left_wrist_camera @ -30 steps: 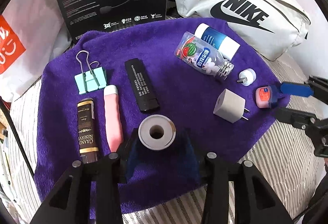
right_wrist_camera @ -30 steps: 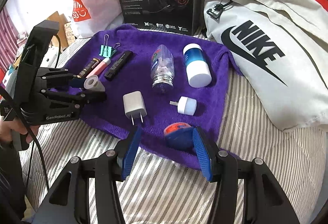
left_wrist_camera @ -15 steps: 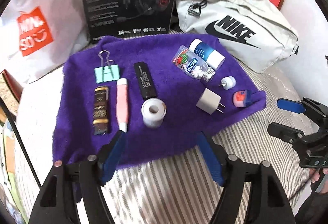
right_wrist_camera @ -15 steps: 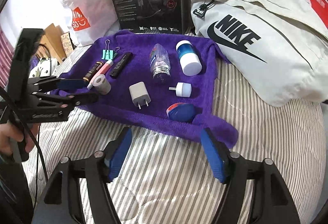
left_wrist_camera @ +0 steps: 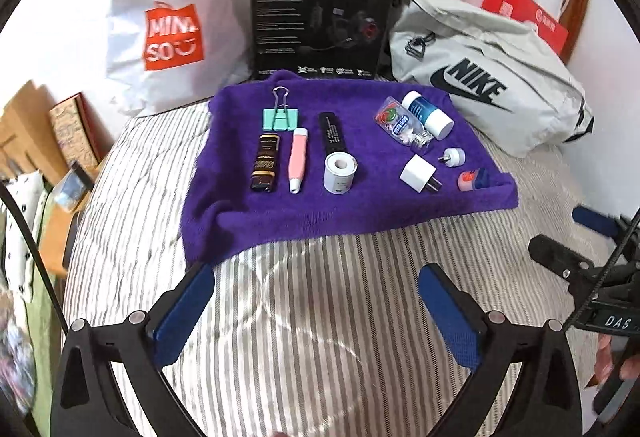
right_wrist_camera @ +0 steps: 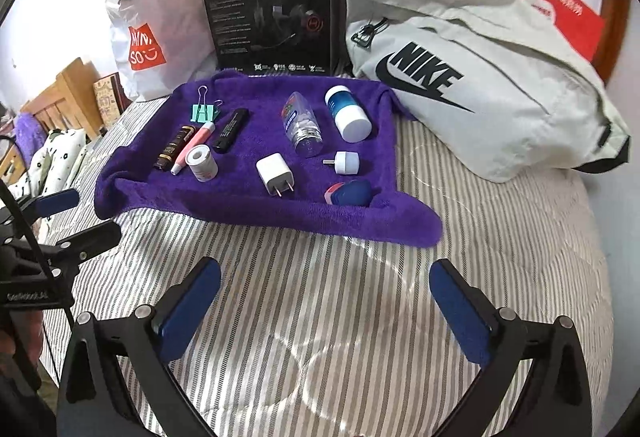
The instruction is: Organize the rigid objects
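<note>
Both grippers hovered empty over the striped bed.
Left gripper point(left_wrist_camera: 316, 301) and right gripper point(right_wrist_camera: 326, 301) had fingers spread wide, short of the purple towel point(left_wrist_camera: 304, 213) carrying the tape roll point(left_wrist_camera: 339, 172) and charger plug point(right_wrist_camera: 275, 174).

Purple towel point(left_wrist_camera: 320, 213) on grey/white striped bedding point(left_wrist_camera: 320, 317); mint binder clip point(left_wrist_camera: 281, 118), pink pen point(left_wrist_camera: 296, 161), blk headset box point(left_wrist_camera: 320, 9).

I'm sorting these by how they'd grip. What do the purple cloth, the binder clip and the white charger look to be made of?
Cloth: soft terry-like fabric, with a fuzzy matte pile and rumpled edges. Binder clip: probably painted sheet metal, mint body with thin, shiny wire loops. Charger: seemingly hard plastic, a smooth white block with two metal prongs.
</note>
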Available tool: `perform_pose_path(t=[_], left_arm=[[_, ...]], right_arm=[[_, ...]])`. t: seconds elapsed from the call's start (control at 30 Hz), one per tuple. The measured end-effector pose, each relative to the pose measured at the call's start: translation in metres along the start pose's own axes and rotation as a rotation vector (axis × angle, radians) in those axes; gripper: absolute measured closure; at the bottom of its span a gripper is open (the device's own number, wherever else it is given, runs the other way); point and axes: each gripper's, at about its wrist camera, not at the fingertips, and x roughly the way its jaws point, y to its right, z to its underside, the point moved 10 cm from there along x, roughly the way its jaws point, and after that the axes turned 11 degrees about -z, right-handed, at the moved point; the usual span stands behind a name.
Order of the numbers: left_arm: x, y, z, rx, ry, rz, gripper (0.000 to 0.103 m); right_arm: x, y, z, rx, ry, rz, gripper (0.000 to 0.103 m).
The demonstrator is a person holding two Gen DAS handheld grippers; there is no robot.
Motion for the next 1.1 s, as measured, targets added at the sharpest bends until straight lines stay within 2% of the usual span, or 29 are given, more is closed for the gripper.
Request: perform_pose_path(t=[0.23,0.33,0.53,1.1], left_arm=[[-0.022,-0.002,0.008,-0.055,0.042,-0.024,0.0],[-0.027,0.001,0.01,-0.074,0.043,-0.005,0.0],[-0.027,-0.002,0.01,-0.03,0.053,-0.103,0.0],[-0.021,0.009,0.011,-0.021,0.036,-0.089,0.0]], right_arm=[[-0.019,0.005,0.012,0.059,0.021,0.039,0.0],[-0.025,0.007,0.019,0.07,0.022,0.045,0.0],[-0.035,0.009,0.022,0.07,0.038,0.042,0.0],[-0.036,0.012,0.017,0.061,0.055,0.057,0.0]])
